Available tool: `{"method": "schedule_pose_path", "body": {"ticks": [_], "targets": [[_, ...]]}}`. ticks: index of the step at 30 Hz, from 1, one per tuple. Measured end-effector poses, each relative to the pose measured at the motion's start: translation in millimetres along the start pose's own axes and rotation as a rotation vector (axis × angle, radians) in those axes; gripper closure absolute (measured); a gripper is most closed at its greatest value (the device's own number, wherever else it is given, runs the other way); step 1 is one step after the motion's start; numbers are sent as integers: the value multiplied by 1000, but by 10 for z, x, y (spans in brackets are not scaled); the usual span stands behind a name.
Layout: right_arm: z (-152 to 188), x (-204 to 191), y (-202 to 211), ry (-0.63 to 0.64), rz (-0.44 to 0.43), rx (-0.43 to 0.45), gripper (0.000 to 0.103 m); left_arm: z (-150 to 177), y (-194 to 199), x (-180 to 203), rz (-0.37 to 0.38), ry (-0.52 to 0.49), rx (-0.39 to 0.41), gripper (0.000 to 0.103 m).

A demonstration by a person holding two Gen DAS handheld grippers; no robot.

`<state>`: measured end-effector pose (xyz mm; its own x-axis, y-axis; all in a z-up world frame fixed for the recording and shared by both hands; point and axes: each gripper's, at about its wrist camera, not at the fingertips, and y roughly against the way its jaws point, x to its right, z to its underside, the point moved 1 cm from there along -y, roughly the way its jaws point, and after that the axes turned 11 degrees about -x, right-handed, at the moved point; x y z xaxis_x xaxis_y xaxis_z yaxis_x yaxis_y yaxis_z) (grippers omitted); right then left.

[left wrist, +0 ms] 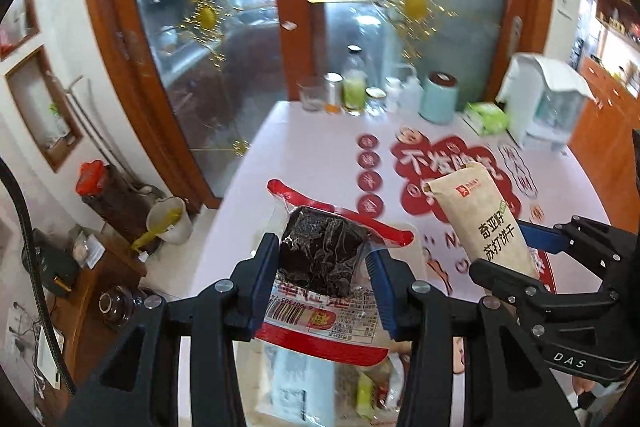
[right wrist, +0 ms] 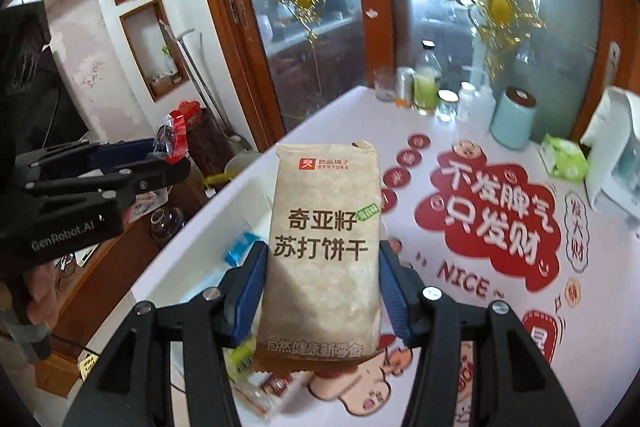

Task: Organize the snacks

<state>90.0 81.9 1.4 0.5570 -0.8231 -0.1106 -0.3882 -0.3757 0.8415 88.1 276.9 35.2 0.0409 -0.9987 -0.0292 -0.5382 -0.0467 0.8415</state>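
Left gripper point(left wrist: 326, 267) clamped the red-trimmed dark snack pouch point(left wrist: 320, 259), frame centre; right gripper point(right wrist: 320, 275) clamped the tan cracker pack point(right wrist: 322, 223), label readable only in right view.

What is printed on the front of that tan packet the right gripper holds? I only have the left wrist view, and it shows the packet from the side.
Observer: The tan packet carries dark Chinese lettering, a small green badge and a red BESTORE logo near its top.
Operator: Is anything lying under it?
Observer: Yes, a blue wrapper lies on the white table left of the right gripper, with more snack wrappers below the packet.
Operator: Does the left gripper look loaded from that side?
Observer: From there, the left gripper holds a clear and red packet at its tip, beyond the table edge.
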Motion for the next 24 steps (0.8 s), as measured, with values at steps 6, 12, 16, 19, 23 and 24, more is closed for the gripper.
{"method": "schedule_pose_path", "body": {"ticks": [6, 12, 16, 19, 23, 24], "targets": [[-276, -107, -161, -5, 1, -20, 49, -104, -116, -239, -27, 53, -17, 59], [-341, -210, -324, -2, -31, -54, 48, -87, -293, -335, -27, 93, -50, 28], [-304, -270, -393, 13, -12, -69, 45, -49, -292, -375, -58, 106, -29, 6], [-256, -263, -434, 9, -1, -88, 45, -30, -343, -387, -55, 108, -48, 3], [-190, -194, -447, -17, 6, -105, 45, -7, -399, -390, -37, 118, -69, 3], [-172, -181, -444, -24, 11, -109, 45, -1, -419, -385, -27, 120, -74, 3]]}}
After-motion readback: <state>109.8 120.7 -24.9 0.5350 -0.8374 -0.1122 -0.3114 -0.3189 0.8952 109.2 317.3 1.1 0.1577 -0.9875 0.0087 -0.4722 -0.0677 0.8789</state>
